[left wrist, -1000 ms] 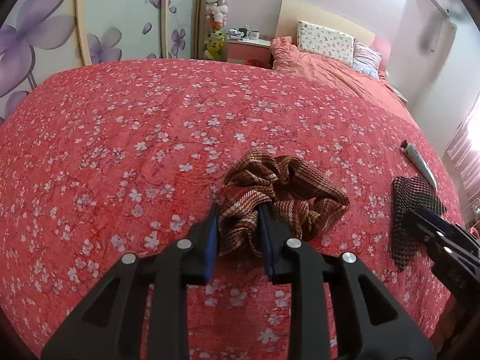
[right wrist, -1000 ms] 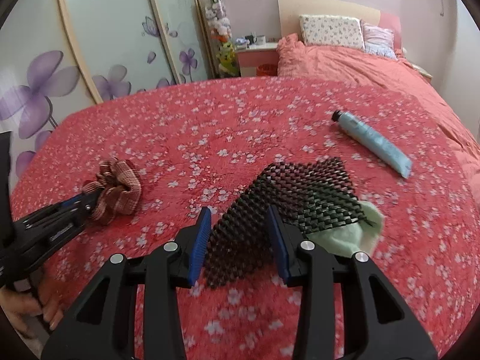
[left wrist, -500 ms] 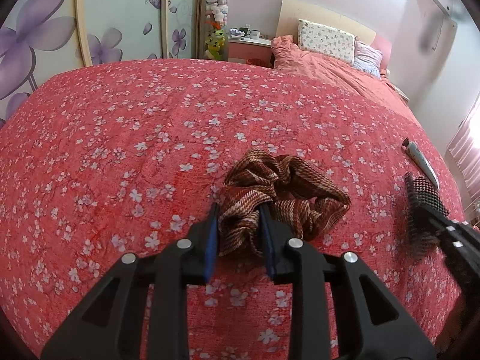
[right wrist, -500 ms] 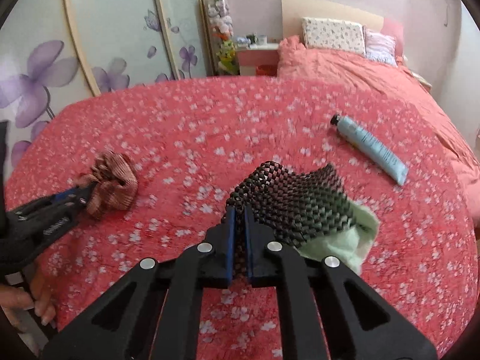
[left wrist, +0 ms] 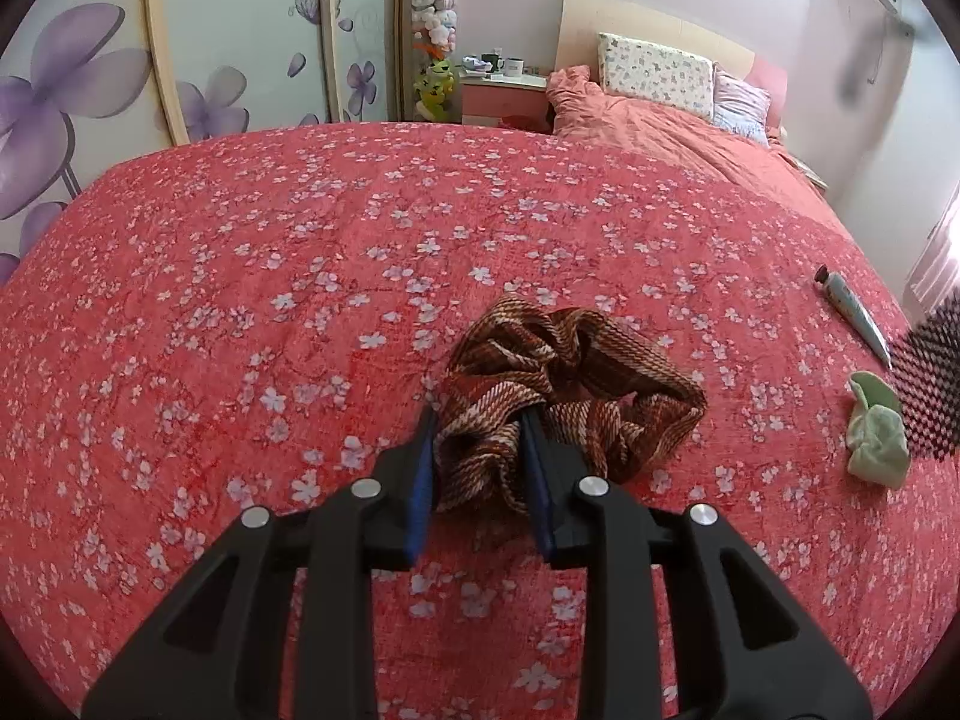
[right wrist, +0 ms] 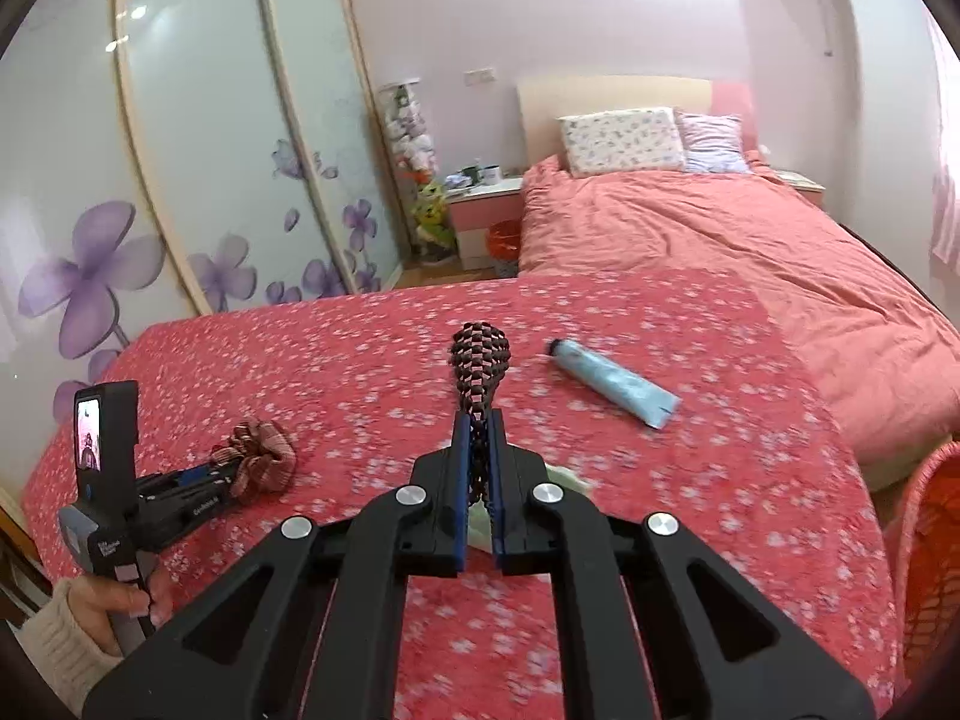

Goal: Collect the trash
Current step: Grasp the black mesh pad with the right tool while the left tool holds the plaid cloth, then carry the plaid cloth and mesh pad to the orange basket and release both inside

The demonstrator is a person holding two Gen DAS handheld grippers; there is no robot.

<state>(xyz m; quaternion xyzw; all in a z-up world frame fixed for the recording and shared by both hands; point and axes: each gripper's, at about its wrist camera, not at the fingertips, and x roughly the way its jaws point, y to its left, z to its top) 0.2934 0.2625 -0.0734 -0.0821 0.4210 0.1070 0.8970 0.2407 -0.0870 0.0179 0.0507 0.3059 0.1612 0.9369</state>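
My left gripper (left wrist: 477, 420) is shut on a brown striped scrunchie (left wrist: 570, 384) that lies on the red flowered bedspread (left wrist: 240, 300). My right gripper (right wrist: 478, 420) is shut on a black mesh mat (right wrist: 478, 360) and holds it lifted above the bed. The mat also shows at the right edge of the left wrist view (left wrist: 930, 384). A light green cloth (left wrist: 873, 429) lies on the bed below it, partly hidden behind my right fingers (right wrist: 564, 474). A blue tube (right wrist: 612, 381) lies to the right of the mat. The scrunchie (right wrist: 261, 459) and the left gripper (right wrist: 222, 474) show at the left.
An orange mesh basket (right wrist: 930, 570) stands off the bed's right edge. A pink bed with pillows (right wrist: 624, 138) and a nightstand (right wrist: 483, 204) are at the back. Sliding wardrobe doors (right wrist: 210, 150) line the left wall.
My right gripper has closed on the black mesh mat and lifted it off the bed, uncovering the green cloth. My left gripper has stayed shut on the scrunchie.
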